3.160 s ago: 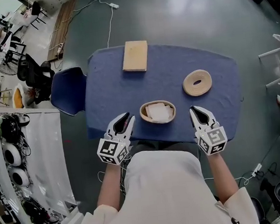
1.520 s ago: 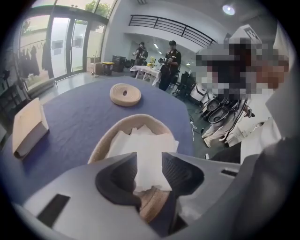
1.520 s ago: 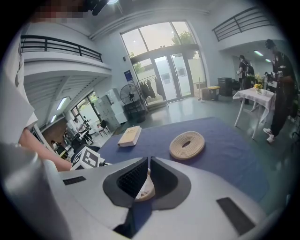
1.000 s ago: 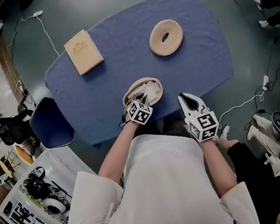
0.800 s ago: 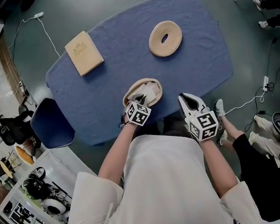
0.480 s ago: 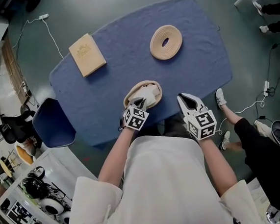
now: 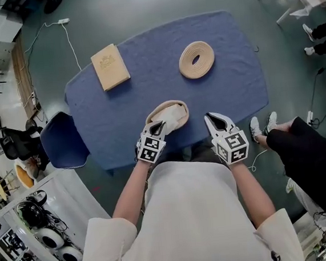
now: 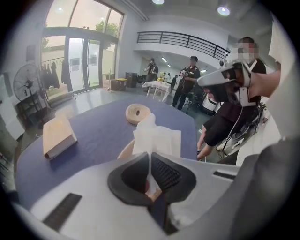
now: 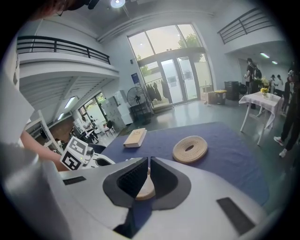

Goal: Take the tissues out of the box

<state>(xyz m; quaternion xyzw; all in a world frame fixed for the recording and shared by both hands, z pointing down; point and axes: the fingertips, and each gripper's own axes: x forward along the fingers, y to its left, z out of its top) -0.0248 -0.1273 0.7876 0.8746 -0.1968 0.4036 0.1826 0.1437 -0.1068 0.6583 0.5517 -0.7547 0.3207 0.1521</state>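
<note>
Left gripper [image 8: 149,164] clamped on tissue [image 8: 157,138], which stands up out of box [image 7: 175,104] at counter [image 7: 147,82] near edge. Right gripper [image 9: 148,171] closed, empty, just right of box, at same edge. Block [image 7: 110,66] far-left, ring [image 7: 196,59] far-right; bare counter between.

Bright, even indoor light; shadows are faint. Daylight through the tall windows [image 9: 171,44] burns out to white, and ceiling lamps [image 8: 224,10] flare. Both gripper views bulge and darken to black at the corners (fisheye lenses), their near foreground soft; the head view is sharp.
</note>
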